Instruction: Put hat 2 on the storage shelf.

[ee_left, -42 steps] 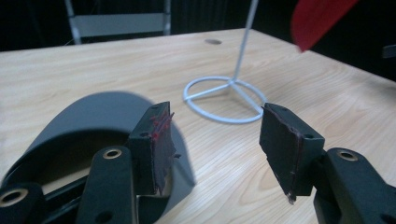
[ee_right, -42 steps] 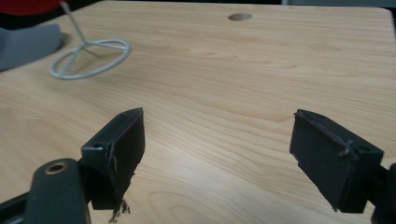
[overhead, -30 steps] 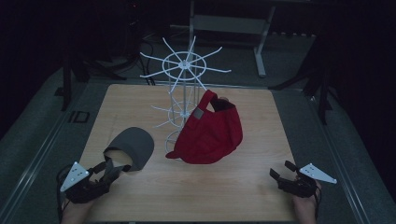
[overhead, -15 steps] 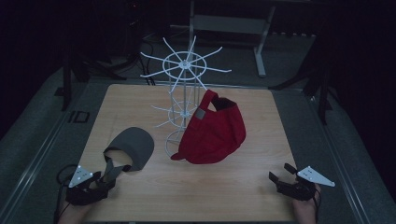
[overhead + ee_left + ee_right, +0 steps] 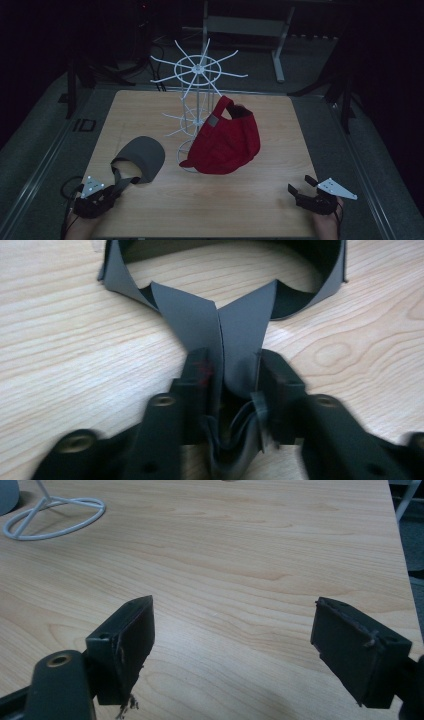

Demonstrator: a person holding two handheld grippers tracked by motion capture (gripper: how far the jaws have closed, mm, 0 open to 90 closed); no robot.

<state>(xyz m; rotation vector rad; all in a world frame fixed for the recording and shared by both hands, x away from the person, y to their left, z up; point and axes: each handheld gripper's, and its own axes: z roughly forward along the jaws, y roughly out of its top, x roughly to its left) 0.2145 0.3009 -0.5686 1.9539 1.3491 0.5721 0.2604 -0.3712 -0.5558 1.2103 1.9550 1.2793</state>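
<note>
1. Wooden desk (image 5: 240,200), seen from above; a white wire rack (image 5: 199,75) stands at its centre-back.
2. Grey cap (image 5: 142,157) lies front-left on the desk, rear strap (image 5: 235,340) toward the person.
3. Left tool (image 5: 117,186), front-left: jaws have just been closing and now pinch the cap's strap.
4. Red cap (image 5: 225,142) hangs on the rack, mid-desk.
5. Right tool (image 5: 299,186), front-right corner: jaws spread wide, w/ bare wood between them.
</note>
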